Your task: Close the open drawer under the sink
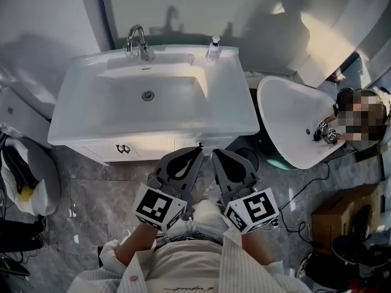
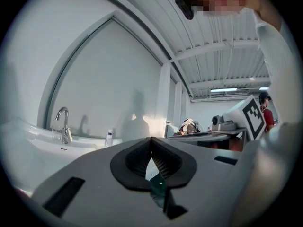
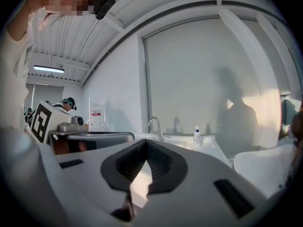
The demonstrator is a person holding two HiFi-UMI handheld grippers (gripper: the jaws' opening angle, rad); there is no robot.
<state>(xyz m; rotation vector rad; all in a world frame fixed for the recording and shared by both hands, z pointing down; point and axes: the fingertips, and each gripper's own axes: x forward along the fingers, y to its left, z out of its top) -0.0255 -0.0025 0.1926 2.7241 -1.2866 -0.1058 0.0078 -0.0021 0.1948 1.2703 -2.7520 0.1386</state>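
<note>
Left gripper (image 1: 196,151), right gripper (image 1: 217,154): fingers together, empty. I'd push drawer (image 1: 146,149) below sink (image 1: 64,124) squarely, straight in.

Head view looks steeply down on the sink (image 1: 91,105); both gripper views face forward from below, sharing its faucet (image 2: 63,122) and bottle (image 3: 197,136).

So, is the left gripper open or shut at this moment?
Shut. In the left gripper view, the jaw tips of the left gripper meet, and nothing is held between them.
</note>
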